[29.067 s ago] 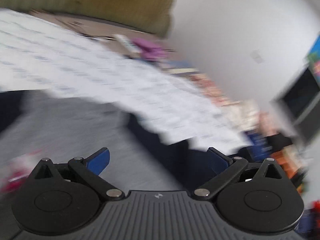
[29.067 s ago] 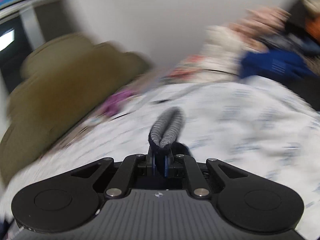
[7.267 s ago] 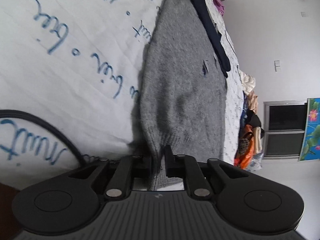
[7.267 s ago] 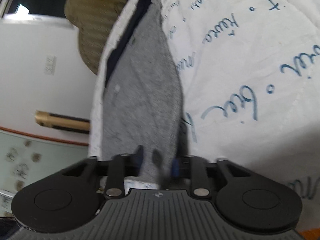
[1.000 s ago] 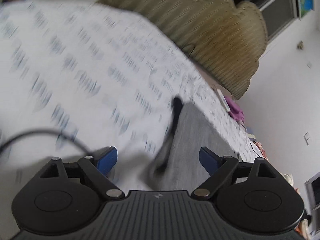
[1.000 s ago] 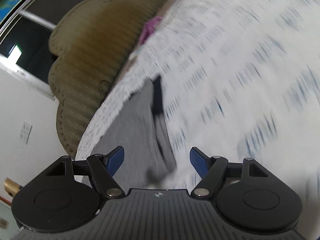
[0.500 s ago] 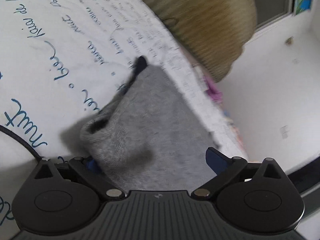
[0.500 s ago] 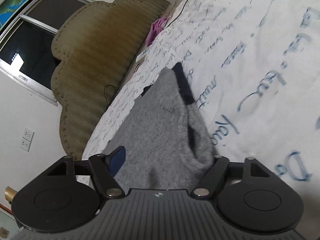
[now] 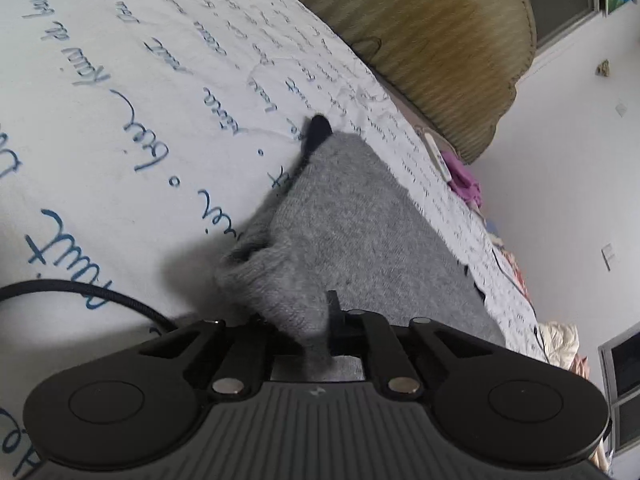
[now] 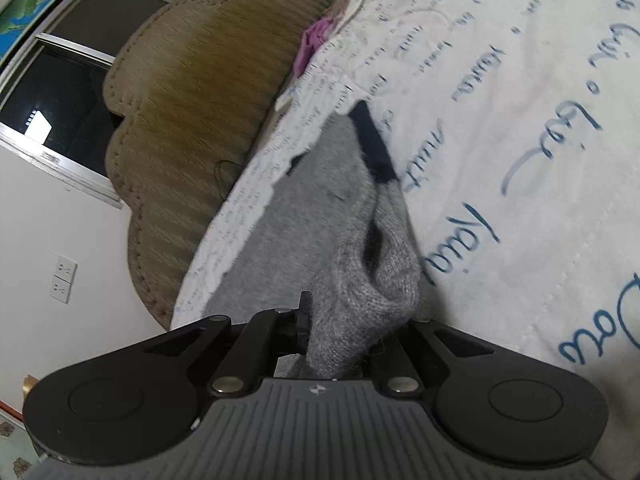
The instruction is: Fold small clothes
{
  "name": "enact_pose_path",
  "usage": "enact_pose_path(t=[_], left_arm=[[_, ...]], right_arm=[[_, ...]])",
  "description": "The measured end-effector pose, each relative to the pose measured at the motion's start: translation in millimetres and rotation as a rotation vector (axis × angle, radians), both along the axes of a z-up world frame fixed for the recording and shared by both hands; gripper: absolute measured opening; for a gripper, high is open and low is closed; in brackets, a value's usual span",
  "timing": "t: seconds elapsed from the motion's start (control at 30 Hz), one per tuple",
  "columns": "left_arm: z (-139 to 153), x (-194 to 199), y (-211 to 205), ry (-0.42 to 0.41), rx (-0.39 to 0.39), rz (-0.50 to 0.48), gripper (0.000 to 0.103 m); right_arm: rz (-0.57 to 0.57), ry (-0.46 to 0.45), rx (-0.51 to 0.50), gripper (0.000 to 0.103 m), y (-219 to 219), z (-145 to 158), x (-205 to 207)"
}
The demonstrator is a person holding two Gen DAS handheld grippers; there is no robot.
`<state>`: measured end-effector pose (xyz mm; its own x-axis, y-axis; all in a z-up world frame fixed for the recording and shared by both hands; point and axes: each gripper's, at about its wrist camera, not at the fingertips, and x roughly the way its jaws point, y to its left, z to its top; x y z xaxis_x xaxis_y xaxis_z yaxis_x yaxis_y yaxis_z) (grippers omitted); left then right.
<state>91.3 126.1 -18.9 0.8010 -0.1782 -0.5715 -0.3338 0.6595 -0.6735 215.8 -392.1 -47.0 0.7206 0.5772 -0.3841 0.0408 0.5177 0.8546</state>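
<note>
Stage: you are mid-fold | Sweater (image 9: 360,232): grey, flat on the bedsheet (image 9: 120,92) | Left gripper (image 9: 316,336), right gripper (image 10: 340,340): each pinches a near corner | Left: carry corners over; folds done probably one, hard to tell.

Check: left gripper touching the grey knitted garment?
Touching. Left wrist view: left gripper is shut on a bunched corner of the grey knitted garment, cloth pinched between its fingers.
</note>
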Motion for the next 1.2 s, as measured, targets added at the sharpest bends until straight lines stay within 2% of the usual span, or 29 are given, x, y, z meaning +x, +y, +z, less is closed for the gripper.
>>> enact_pose_path(t=[0.2, 0.33, 0.47, 0.6, 0.63, 0.7, 0.77, 0.83, 0.87, 0.93, 0.97, 1.0, 1.03, 1.07, 1.13, 1.2], left_arm=[[39, -11, -9, -0.114, 0.027, -0.025, 0.005], [54, -21, -8, -0.142, 0.022, -0.040, 0.005], [56, -30, -4, -0.147, 0.008, -0.039, 0.005], [41, -27, 2, -0.108, -0.024, -0.080, 0.005], [35, -25, 3, -0.088, -0.033, -0.086, 0.005], [20, -23, 7, -0.048, -0.065, -0.052, 0.006], [6, -19, 13, -0.018, -0.124, -0.044, 0.007], [-5, -17, 17, 0.009, -0.161, -0.013, 0.011], [-9, -15, 19, 0.017, -0.170, 0.001, 0.016], [-14, -11, 21, 0.011, -0.194, 0.018, 0.017], [-14, -8, 21, 0.006, -0.195, 0.021, 0.017], [-14, -7, 21, 0.000, -0.187, 0.027, 0.017], [-12, -6, 19, -0.011, -0.170, 0.037, 0.016], [-11, -6, 18, -0.005, -0.144, 0.056, 0.005], [-6, -8, 16, -0.006, -0.124, 0.067, 0.004], [6, -17, 12, -0.057, -0.069, 0.064, 0.004]], right_arm=[[-0.009, -0.024, 0.069, 0.010, -9, 16, 3], [0.011, -0.039, 0.074, 0.011, -12, 25, -1], [0.017, -0.029, 0.093, 0.011, -19, 22, -7], [0.014, -0.002, 0.122, 0.012, -19, 11, -6], [0.006, 0.009, 0.132, 0.017, -19, 7, -4], [-0.021, 0.055, 0.136, 0.022, -19, -4, -1], [-0.026, 0.073, 0.171, 0.034, -20, -13, -1], [-0.032, 0.069, 0.184, 0.036, -19, -17, -2], [-0.032, 0.068, 0.183, 0.036, -18, -17, -1], [-0.038, 0.076, 0.191, 0.037, -17, -16, 1], [-0.045, 0.078, 0.194, 0.037, -17, -16, 3], [-0.059, 0.076, 0.187, 0.031, -15, -16, 5], [-0.076, 0.080, 0.153, 0.011, -14, -14, 6], [-0.085, 0.067, 0.121, 0.010, -13, -12, 5], [-0.085, 0.024, 0.033, 0.010, -7, -3, 2], [-0.076, -0.001, 0.017, 0.010, -5, 4, -2]])
